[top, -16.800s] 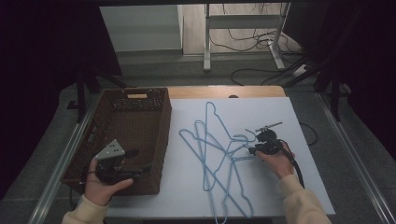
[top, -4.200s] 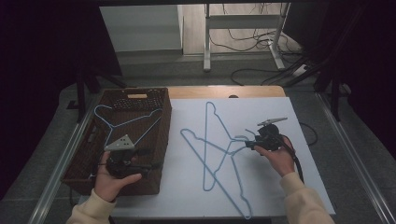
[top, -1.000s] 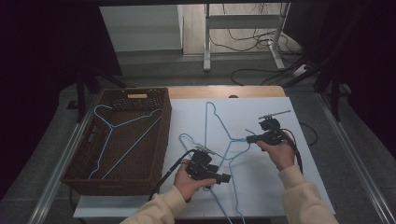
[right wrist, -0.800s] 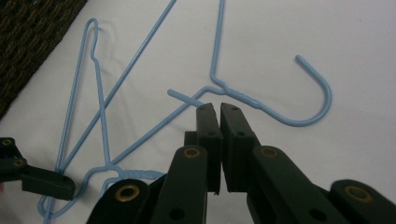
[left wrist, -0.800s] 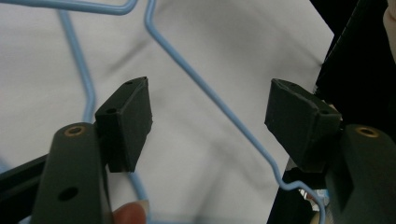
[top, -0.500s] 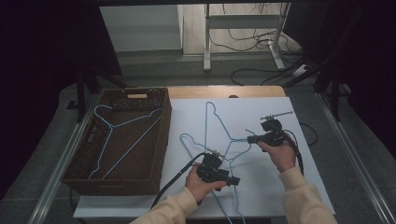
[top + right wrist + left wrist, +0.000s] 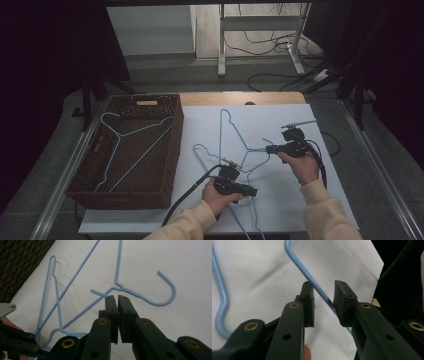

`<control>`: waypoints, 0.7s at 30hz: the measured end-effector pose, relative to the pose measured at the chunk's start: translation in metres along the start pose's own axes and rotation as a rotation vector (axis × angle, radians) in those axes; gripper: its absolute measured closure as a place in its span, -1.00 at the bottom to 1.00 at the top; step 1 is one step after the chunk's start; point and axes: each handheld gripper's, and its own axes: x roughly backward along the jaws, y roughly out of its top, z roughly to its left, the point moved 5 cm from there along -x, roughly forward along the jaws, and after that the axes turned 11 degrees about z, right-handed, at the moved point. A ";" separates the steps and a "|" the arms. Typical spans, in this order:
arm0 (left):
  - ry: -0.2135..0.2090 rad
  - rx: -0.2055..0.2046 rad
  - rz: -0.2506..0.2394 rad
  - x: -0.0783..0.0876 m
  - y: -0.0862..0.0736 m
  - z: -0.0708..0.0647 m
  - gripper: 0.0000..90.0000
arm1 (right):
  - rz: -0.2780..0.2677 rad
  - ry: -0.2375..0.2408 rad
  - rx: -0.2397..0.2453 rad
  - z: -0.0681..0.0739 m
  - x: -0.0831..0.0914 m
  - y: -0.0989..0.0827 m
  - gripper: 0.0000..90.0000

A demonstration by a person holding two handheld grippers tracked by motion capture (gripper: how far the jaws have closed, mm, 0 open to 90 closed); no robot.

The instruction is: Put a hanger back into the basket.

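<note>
White-covered table (image 7: 300,210) under everything, wicker basket (image 7: 165,165) well off to the outer side of the left fingers, one blue wire hanger (image 7: 131,150) lying inside it. Two more blue hangers overlapping on the cloth between both sets of fingers: the long hanger (image 7: 220,131) stretching away from them toward the far edge, the nearer hanger (image 7: 200,151) crossing it.

Left gripper (image 7: 250,191), held low near the table's near edge, jaws apart, a straight run of blue wire (image 7: 319,291) passing right between the fingers (image 7: 308,305), seemingly grazing the inner face of one, not squeezed. Rounded hanger corner (image 7: 220,312) just beyond and to the side.

Right gripper (image 7: 117,298), jaws pressed nearly together with a sliver of gap, nothing seen between them; twisted neck and hook (image 7: 160,293) just past the fingertips, touching or not impossible to say.
</note>
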 end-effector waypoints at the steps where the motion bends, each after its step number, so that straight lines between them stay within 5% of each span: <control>1: 0.000 0.000 0.002 0.001 0.000 0.000 0.60 | -0.003 0.003 0.000 0.000 0.001 0.000 0.93; 6: -0.037 0.016 0.005 0.006 -0.001 0.001 0.66 | -0.013 0.034 0.012 0.001 0.008 -0.002 0.80; 11: -0.047 0.004 -0.003 0.019 -0.003 -0.003 0.75 | -0.099 0.109 0.075 0.005 0.025 -0.003 -0.04; 16: -0.024 0.004 -0.031 0.038 -0.007 -0.002 0.80 | -0.183 0.148 0.095 0.002 0.038 -0.005 -0.31; 21: 0.012 0.028 -0.086 0.058 -0.013 0.006 0.90 | -0.241 0.169 0.124 -0.002 0.045 -0.014 -0.38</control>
